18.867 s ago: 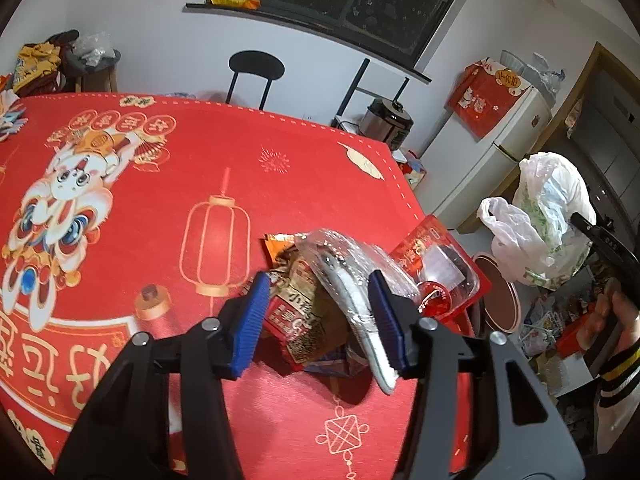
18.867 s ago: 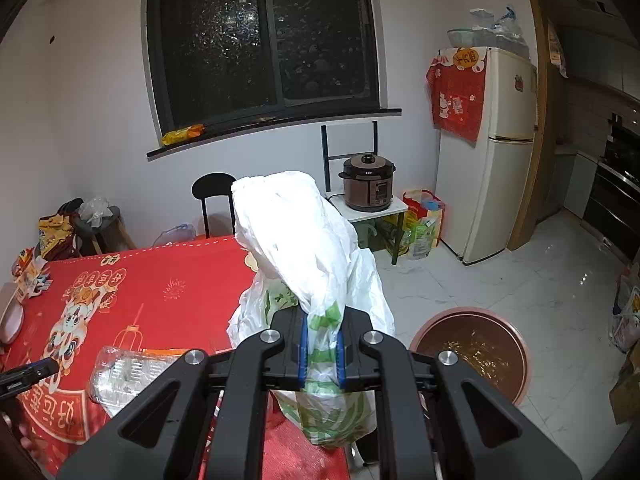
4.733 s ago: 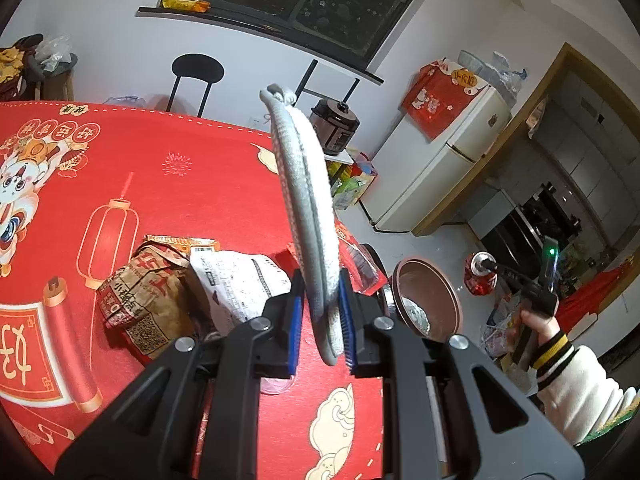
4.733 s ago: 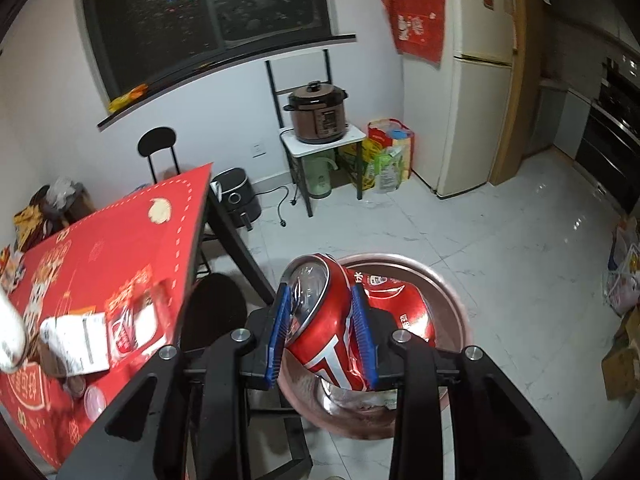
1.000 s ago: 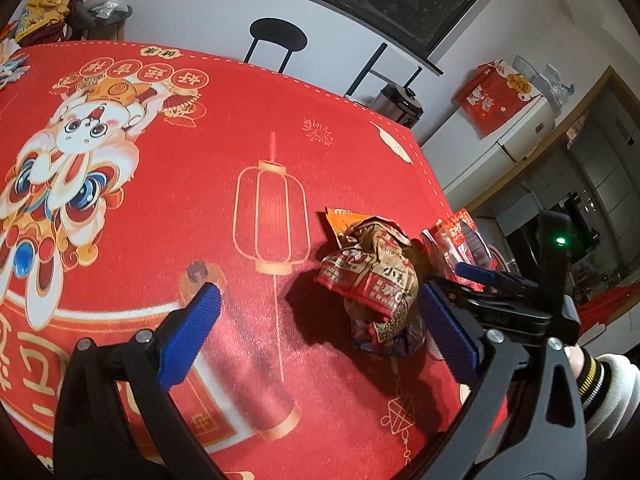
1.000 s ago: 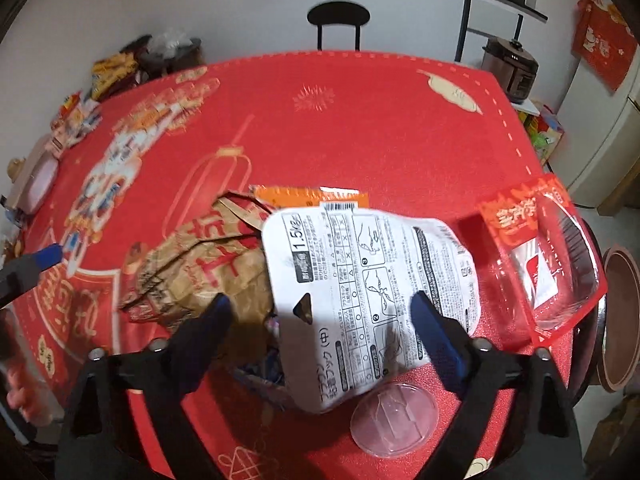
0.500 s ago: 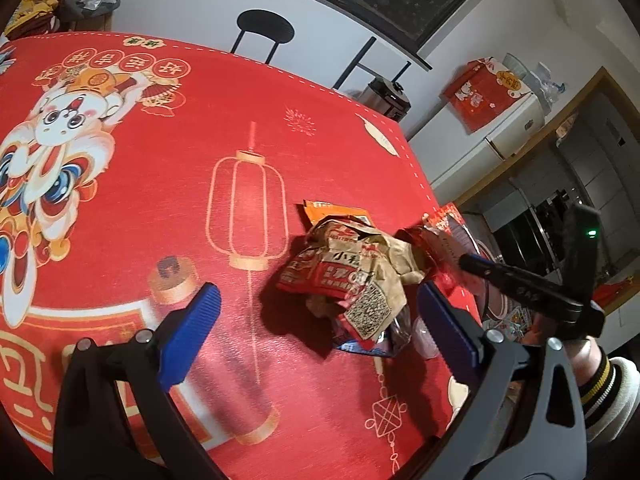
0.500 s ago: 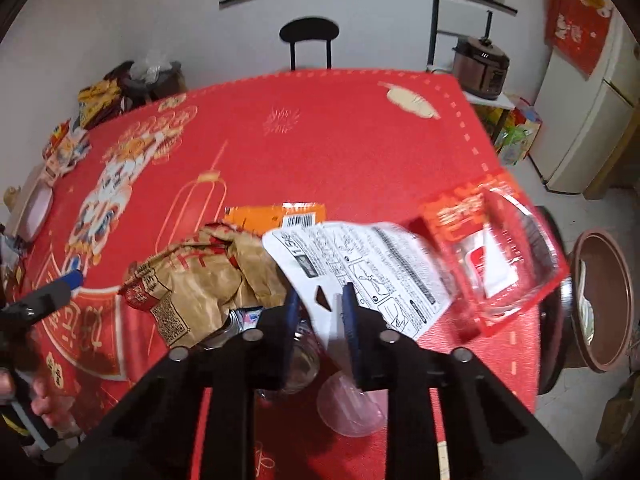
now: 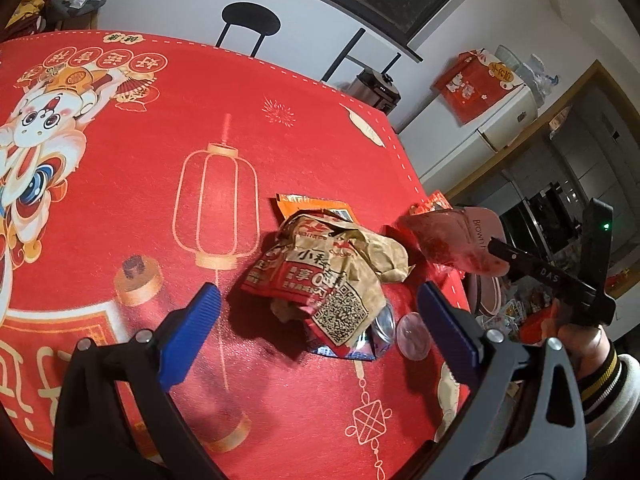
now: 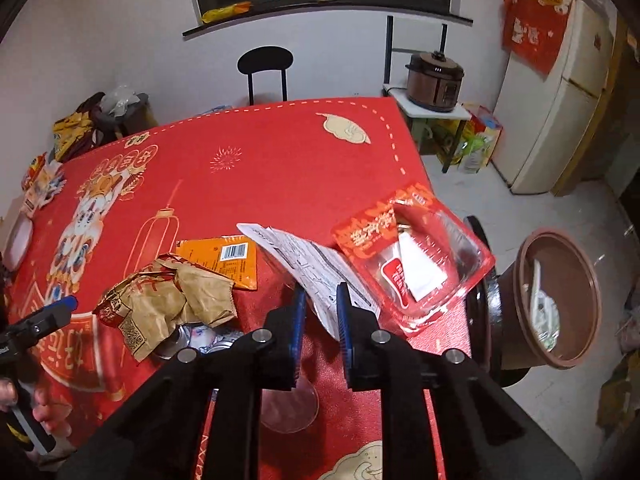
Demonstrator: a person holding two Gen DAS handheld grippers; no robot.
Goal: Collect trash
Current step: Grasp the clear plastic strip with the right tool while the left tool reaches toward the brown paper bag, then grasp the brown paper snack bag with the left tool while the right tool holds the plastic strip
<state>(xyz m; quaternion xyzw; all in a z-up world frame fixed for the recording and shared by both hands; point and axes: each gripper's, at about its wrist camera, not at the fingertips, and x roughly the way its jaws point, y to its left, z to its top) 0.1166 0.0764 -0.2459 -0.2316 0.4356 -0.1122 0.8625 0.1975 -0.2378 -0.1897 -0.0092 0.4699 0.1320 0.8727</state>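
My right gripper (image 10: pixel 322 312) is shut on a white printed tray lid (image 10: pixel 304 260) and holds it lifted above the red table. In the left wrist view the right gripper (image 9: pixel 496 246) shows at the table's right edge with that tray (image 9: pixel 456 236) in it. My left gripper (image 9: pixel 316 320) is wide open and empty, above a crumpled brown paper bag (image 9: pixel 332 268) (image 10: pixel 168 300). An orange packet (image 10: pixel 224 260), crushed cans (image 10: pixel 208 338) and a clear round lid (image 10: pixel 288 404) lie by the bag. A red-edged clear plastic tray (image 10: pixel 416 264) lies at the table's right edge.
A brown bin (image 10: pixel 560 300) with trash inside stands on the floor right of the table (image 10: pixel 260 160). A black stool (image 10: pixel 486 292) sits between table and bin. A chair (image 10: pixel 264 64), a rice cooker (image 10: pixel 434 76) and a fridge (image 10: pixel 560 92) stand further back.
My right gripper has shut on the white tray lid and lifted it off the pile, toward the right. My left gripper has stayed open over the paper bag.
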